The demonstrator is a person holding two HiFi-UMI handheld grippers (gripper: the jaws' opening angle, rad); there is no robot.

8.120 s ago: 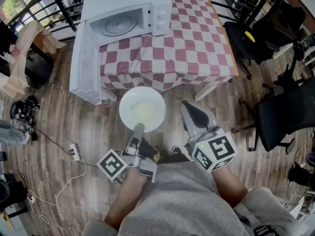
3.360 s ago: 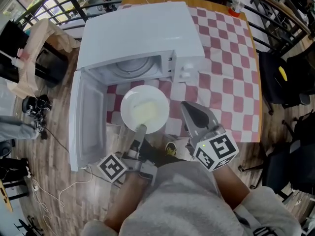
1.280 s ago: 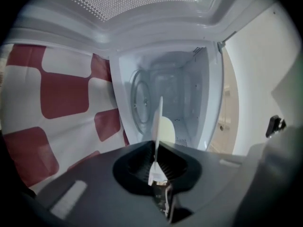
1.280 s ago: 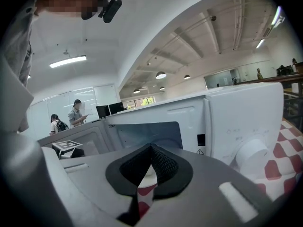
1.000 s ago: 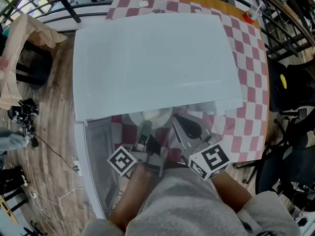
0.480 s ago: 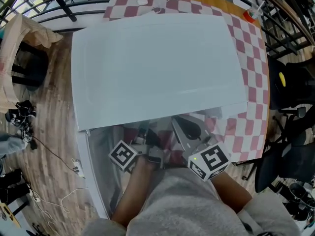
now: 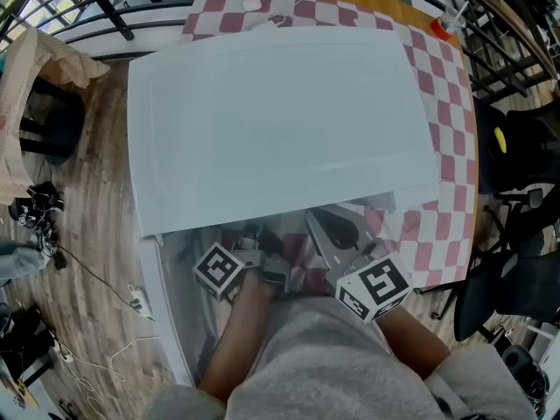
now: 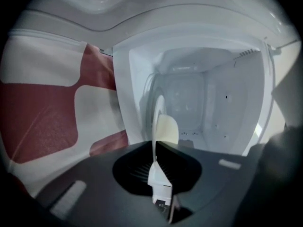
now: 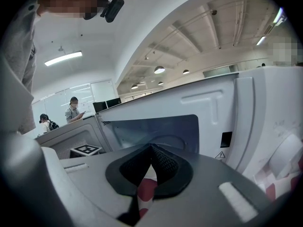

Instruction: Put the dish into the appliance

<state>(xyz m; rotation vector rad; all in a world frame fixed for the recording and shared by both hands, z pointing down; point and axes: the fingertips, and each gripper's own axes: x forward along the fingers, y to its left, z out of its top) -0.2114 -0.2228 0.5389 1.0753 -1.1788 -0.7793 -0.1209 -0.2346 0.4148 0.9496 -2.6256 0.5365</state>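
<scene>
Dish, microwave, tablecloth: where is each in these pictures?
dish [image 8: 166,130]: left gripper view, its pale inner face.
microwave [image 7: 280,121]: head view, its white top.
tablecloth [image 7: 440,94]: head view, checked patch at right.

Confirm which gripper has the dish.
The left gripper: its jaws are shut on the rim of the dish, which is seen edge-on at the microwave cavity. The right gripper is shut on nothing.
</scene>
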